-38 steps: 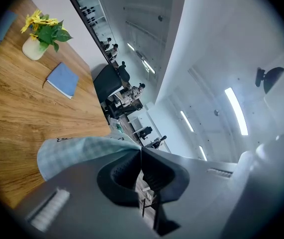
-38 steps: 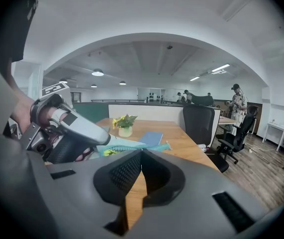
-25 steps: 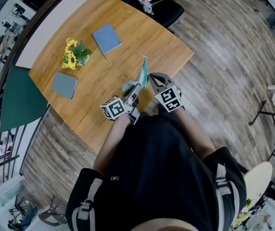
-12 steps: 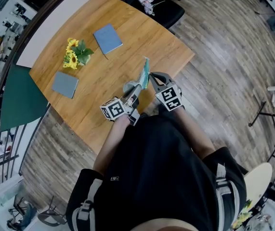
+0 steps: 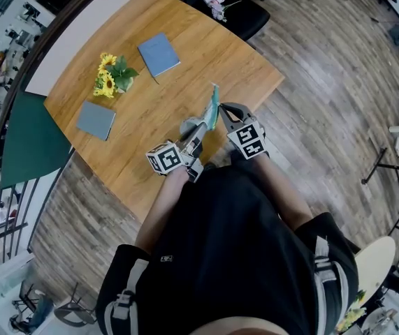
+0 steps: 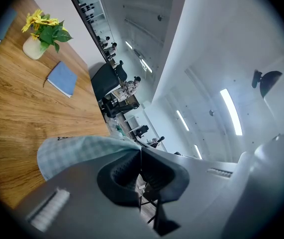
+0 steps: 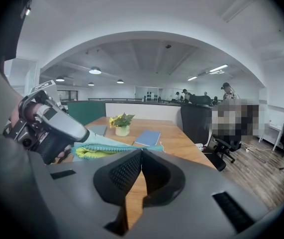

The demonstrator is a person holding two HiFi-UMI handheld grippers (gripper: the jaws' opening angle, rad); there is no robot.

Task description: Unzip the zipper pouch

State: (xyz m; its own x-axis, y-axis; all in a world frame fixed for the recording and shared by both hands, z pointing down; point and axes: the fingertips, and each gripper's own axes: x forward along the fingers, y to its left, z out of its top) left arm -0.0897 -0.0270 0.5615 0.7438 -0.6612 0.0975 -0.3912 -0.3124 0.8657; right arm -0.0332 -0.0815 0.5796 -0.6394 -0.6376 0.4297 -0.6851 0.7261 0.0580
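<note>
The zipper pouch (image 5: 207, 112) is soft cloth in a pale teal-and-white check. It is held up on edge over the near right part of the wooden table (image 5: 185, 68), so from the head view it reads as a narrow strip running near to far. In the right gripper view its top seam shows a teal zipper line, and the mouth gapes partway, with a yellow-green lining showing inside. Whether its lower edge touches the tabletop cannot be told.

The left gripper (image 5: 199, 127) has its jaws pressed together on the checked cloth at the pouch's near end. The right gripper (image 5: 219, 112) comes in from the right, just beside the other. Its jaws are closed on the teal zipper edge, and the fabric runs on a little past their tips. Whether the pull tab itself sits between them cannot be made out.

Farther out on the left half of the table stand sunflowers in a small white vase (image 5: 112, 75). A blue notebook (image 5: 158, 54) lies just to their right and a grey-blue notebook (image 5: 96, 121) lies nearer, to the left. A black office chair (image 5: 237, 12) stands at the table's far edge on the wood-plank floor (image 5: 325, 82).
</note>
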